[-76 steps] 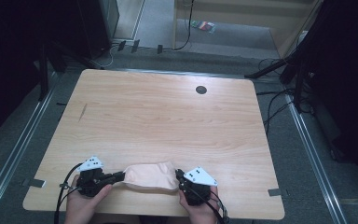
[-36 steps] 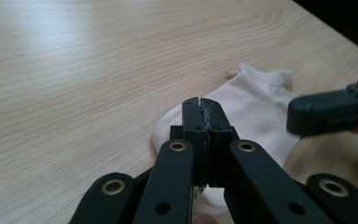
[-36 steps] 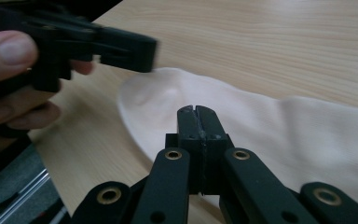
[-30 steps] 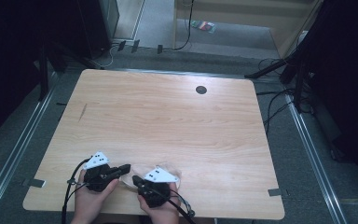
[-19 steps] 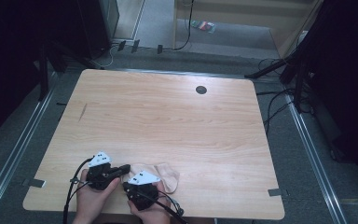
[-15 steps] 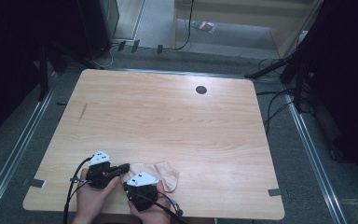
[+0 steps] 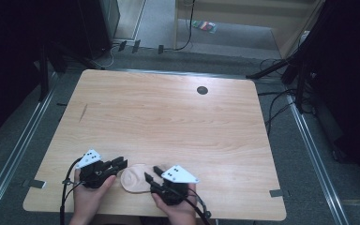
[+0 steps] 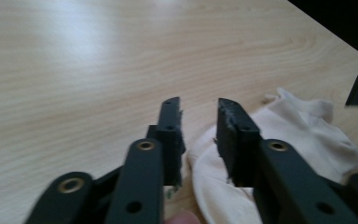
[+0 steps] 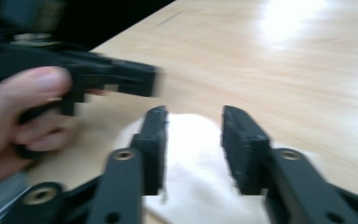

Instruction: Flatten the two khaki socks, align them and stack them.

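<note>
Since the earlier frames the right gripper [image 7: 151, 179] has carried one end of the cream cloth [image 7: 136, 178] across toward the left gripper [image 7: 120, 163], so the cloth that lay stretched between the two hands is now a small folded bundle, and both sets of jaws have just been opening. In the high view the bundle lies on the wooden table [image 7: 168, 122] near its front edge, at about seven o'clock from the table's middle, between the two grippers, which sit close together. In the left gripper view the jaws stand apart and released, with the cloth [image 8: 303, 135] lying just past them at four o'clock, nothing pinched. In the right gripper view the jaws are likewise released over the cloth [image 9: 191, 158], and the other hand [image 9: 23, 116] with its gripper shows at nine o'clock.
</note>
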The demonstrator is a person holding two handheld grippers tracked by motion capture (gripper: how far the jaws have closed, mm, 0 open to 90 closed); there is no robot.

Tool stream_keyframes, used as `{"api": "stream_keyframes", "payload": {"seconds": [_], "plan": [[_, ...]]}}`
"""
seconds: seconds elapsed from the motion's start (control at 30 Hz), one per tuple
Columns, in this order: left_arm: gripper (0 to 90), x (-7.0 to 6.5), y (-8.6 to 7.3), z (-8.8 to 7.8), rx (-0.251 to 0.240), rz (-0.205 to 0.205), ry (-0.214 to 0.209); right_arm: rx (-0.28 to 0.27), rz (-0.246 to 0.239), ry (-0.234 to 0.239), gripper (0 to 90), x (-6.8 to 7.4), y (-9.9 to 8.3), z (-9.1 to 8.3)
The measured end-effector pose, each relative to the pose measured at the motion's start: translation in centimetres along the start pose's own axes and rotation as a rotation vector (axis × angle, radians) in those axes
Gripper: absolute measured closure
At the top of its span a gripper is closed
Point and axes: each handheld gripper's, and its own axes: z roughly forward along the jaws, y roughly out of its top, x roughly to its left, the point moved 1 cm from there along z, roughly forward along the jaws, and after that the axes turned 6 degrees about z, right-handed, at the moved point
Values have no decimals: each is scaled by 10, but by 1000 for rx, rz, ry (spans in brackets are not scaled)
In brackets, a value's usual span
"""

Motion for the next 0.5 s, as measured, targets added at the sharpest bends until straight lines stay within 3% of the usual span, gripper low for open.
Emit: {"api": "stream_keyframes", "payload": {"seconds": [0.07, 0.27, 0.4, 0.5], "plan": [[567, 2, 1, -5, -31, 5, 35, -23, 28, -42, 472, -18, 5, -12], [337, 7, 2, -12, -64, 8, 43, -59, 32, -154, 227, -50, 11, -35], [201, 12, 1, -16, -68, 0, 60, -62, 45, -193, 136, -68, 14, -48], [149, 17, 0, -20, -69, -1, 67, -77, 46, -219, 136, -79, 14, -57]]}}
